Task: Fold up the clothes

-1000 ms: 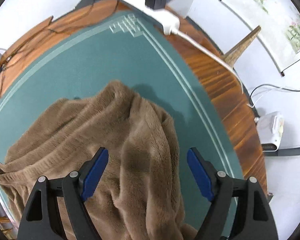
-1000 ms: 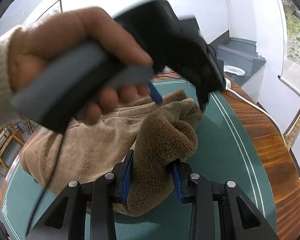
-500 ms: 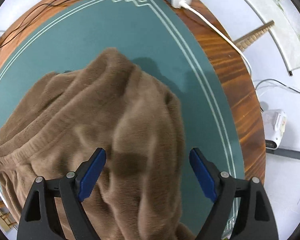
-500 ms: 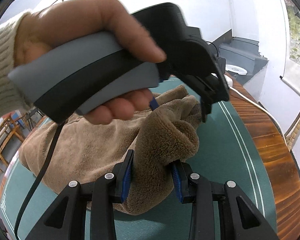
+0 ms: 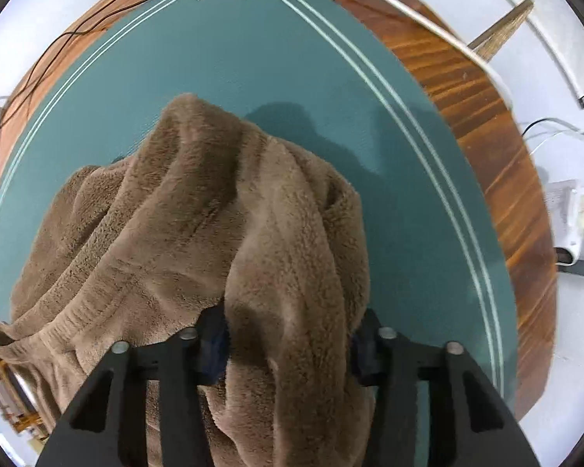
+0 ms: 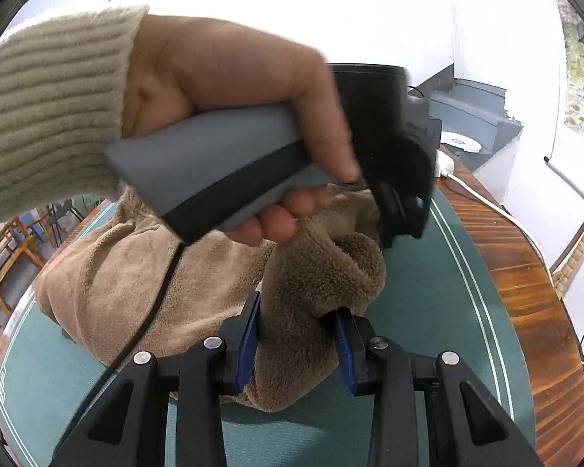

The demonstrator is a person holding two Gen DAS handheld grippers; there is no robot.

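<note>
The left gripper (image 5: 288, 344) is clamped on a thick fold of the brown fleece garment (image 5: 198, 233), its blue pads almost buried in the pile, while the rest of the garment lies bunched on the green table mat (image 5: 292, 58) with its ribbed hem trailing toward the lower left. The right gripper (image 6: 296, 340) pinches another rolled wad of the same fleece between its blue pads (image 6: 248, 344) — just beyond it the person's left hand (image 6: 229, 89), in a cream knit sleeve (image 6: 46, 105), grips the other tool's grey handle above the cloth. A white power cable (image 5: 428, 23) runs along the wooden table edge (image 5: 498, 163).
</note>
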